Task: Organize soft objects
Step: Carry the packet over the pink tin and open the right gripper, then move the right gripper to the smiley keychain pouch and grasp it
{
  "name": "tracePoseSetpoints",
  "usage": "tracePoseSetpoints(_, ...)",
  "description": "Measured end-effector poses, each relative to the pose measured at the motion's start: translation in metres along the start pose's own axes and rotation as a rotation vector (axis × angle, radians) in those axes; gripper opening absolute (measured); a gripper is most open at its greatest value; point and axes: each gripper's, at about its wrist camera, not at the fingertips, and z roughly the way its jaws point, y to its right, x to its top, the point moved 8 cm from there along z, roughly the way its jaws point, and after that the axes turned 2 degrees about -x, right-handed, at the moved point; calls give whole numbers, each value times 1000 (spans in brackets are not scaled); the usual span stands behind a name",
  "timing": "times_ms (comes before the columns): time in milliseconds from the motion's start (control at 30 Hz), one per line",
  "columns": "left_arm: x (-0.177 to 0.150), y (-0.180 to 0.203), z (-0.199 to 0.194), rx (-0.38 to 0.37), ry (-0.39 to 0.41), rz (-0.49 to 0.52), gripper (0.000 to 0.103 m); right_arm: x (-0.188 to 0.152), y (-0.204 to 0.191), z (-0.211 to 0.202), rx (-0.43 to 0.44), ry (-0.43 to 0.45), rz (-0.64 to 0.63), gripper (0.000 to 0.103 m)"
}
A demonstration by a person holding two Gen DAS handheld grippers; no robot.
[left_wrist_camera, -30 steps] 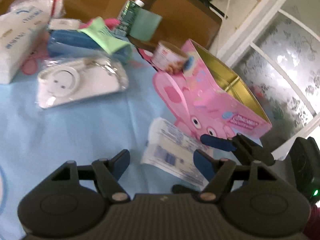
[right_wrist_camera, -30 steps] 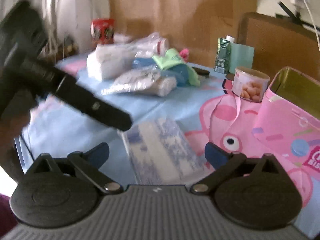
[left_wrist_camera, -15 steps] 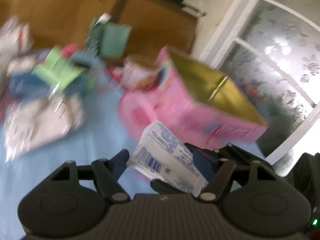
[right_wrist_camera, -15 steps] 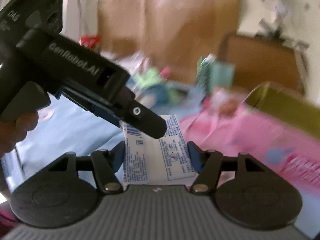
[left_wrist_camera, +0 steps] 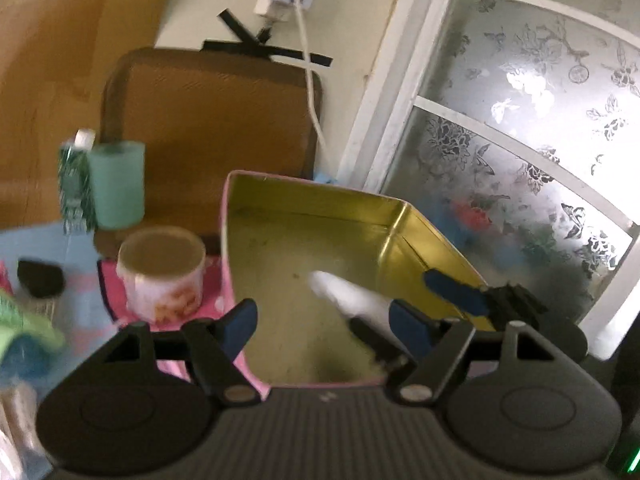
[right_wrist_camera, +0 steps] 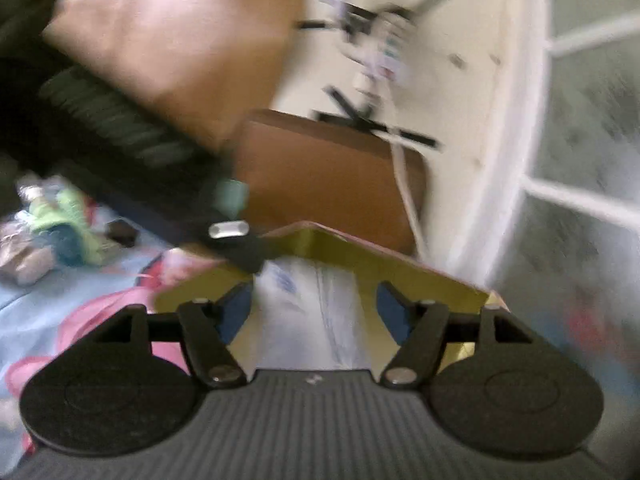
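Note:
A white soft packet with blue print [right_wrist_camera: 316,312] sits between the pads of my right gripper [right_wrist_camera: 316,312], which is shut on it and holds it over the open pink tin with a gold inside [right_wrist_camera: 400,266]. In the left wrist view the packet [left_wrist_camera: 352,296] shows as a white blur above the tin's gold floor [left_wrist_camera: 292,256]. My left gripper [left_wrist_camera: 324,324] is open and empty over the tin's near edge. The right gripper's fingers [left_wrist_camera: 456,292] reach in from the right.
A small tub of snacks [left_wrist_camera: 162,272] stands left of the tin. A green bottle and a teal cup [left_wrist_camera: 116,188] stand behind it. A pile of soft items [right_wrist_camera: 60,224] lies at the left on the blue cloth. A brown board and a frosted window are behind.
My right gripper has lifted the white packet off the cloth and carried it right, over the tin. My left gripper has swung the same way and now looks into the tin.

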Motion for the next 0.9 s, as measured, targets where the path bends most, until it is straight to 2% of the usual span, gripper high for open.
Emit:
tracePoseSetpoints(100, -17, -20, -33, -16, 50, -18, 75, 3, 5, -17, 31, 49, 95, 70)
tracePoseSetpoints(133, -24, -30, -48, -12, 63, -25, 75, 5, 2, -22, 36, 65, 103, 66)
tracePoseSetpoints(200, -40, -56, -81, 7, 89, -47, 75, 11, -10, -30, 94, 82, 137, 60)
tracePoseSetpoints(233, -50, -72, -98, 35, 104, -61, 75, 15, -22, -32, 151, 77, 158, 59)
tracePoseSetpoints(300, -67, -106, -129, 116, 120, -102, 75, 20, -51, -32, 301, 39, 198, 49)
tracePoseSetpoints(400, -97, -161, -169, 250, 137, -207, 75, 22, -100, -18, 502, -68, 259, 37)
tracePoseSetpoints(500, -119, -205, -197, 342, 158, -320, 75, 18, -149, -7, 611, -168, 306, 35)
tracePoseSetpoints(600, -129, -232, -212, 389, 188, -389, 75, 15, -182, 10, 653, -255, 366, 36)
tracePoseSetpoints(733, -130, -250, -211, 372, 215, -461, 75, 2, -194, 27, 672, -373, 499, 37)
tracePoseSetpoints(900, -125, -249, -192, 359, 197, -442, 75, -4, -211, 26, 673, -435, 514, 34)
